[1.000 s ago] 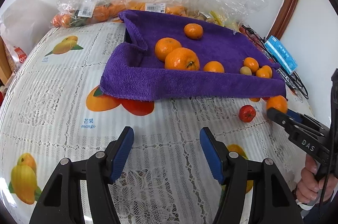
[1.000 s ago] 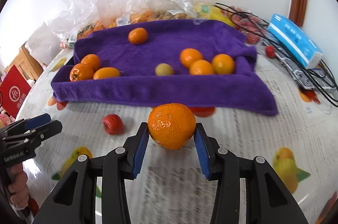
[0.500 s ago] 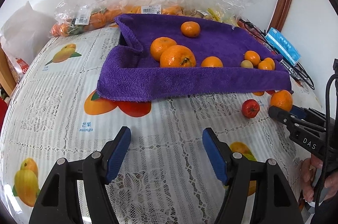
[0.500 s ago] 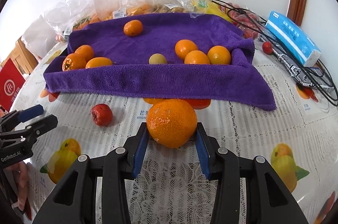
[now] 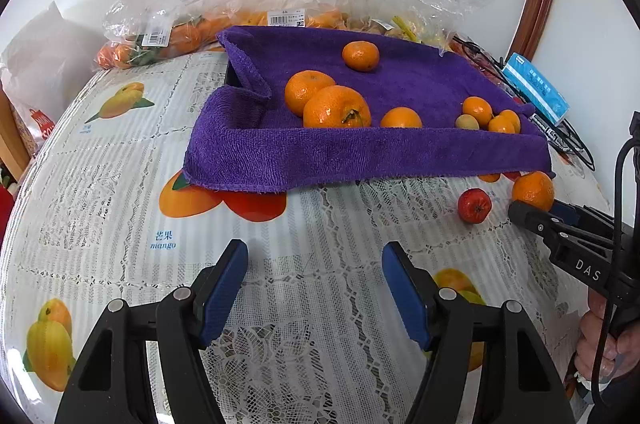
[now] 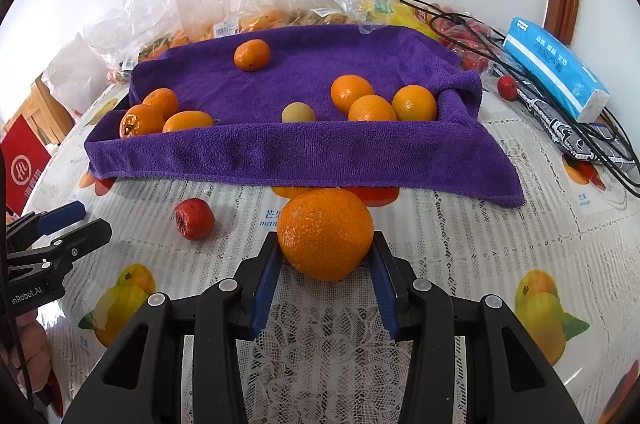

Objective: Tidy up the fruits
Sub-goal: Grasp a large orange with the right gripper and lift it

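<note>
Orange (image 6: 325, 234): clamped between the blue pads of the right gripper (image 6: 325, 264), just short of the purple towel (image 6: 304, 151) ahead.
Handling: judged light, firm, rounded; soft peel bruises if squeezed, and it rolls once set down.
Hold: pads across its widest part, as now.
Left gripper (image 5: 314, 282): nothing between its fingers, which stand apart over the tablecloth (image 5: 120, 183).
Red fruit (image 6: 195, 219): loose, ahead and left of the right gripper.
Towel contents: oranges in left and right clusters.
</note>
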`<state>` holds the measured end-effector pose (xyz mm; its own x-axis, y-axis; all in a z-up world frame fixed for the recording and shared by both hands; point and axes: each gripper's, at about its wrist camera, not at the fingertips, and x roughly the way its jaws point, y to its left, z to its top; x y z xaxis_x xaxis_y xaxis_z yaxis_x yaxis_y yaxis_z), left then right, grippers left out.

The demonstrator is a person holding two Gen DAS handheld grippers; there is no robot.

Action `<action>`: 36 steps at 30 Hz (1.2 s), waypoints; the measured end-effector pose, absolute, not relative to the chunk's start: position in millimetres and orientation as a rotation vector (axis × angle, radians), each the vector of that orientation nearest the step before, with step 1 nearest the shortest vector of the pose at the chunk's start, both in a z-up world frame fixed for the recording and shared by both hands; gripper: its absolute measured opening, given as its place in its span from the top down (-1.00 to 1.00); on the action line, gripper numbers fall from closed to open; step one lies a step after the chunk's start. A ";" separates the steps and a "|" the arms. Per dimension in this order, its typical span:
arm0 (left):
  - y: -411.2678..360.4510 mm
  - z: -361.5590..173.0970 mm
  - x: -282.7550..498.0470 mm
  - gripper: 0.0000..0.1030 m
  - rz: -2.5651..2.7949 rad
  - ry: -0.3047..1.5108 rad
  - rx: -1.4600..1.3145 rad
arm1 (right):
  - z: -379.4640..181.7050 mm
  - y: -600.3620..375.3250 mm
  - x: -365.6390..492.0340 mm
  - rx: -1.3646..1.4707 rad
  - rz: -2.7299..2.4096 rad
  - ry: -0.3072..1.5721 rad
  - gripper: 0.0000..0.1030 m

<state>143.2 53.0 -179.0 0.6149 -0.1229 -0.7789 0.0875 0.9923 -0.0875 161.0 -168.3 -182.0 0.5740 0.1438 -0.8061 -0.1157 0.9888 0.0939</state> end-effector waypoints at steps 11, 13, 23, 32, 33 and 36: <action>56.3 -178.6 142.7 -0.29 -0.128 0.894 -0.062 | -182.4 -167.7 161.3 0.025 0.149 0.948 0.14; 56.9 -177.7 141.5 -0.28 -0.120 0.889 -0.061 | -182.4 -167.9 161.2 0.025 0.149 0.948 0.14; 60.7 -169.0 134.9 -0.22 -0.156 0.843 -0.114 | -182.0 -168.9 161.6 0.038 0.154 0.946 0.16; 60.6 -166.5 133.1 -0.25 -0.176 0.833 -0.128 | -182.0 -169.4 161.3 0.043 0.155 0.945 0.16; 60.8 -166.2 133.0 -0.25 -0.176 0.831 -0.130 | -182.0 -169.4 161.3 0.043 0.155 0.945 0.16; 62.0 -166.4 133.8 -0.25 -0.180 0.836 -0.139 | -182.0 -169.8 160.6 0.047 0.155 0.944 0.17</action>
<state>133.8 62.0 -166.4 0.6568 -0.2134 -0.7233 0.1039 0.9756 -0.1935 160.6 -169.8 -182.0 0.5766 0.1533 -0.8025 -0.1122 0.9878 0.1080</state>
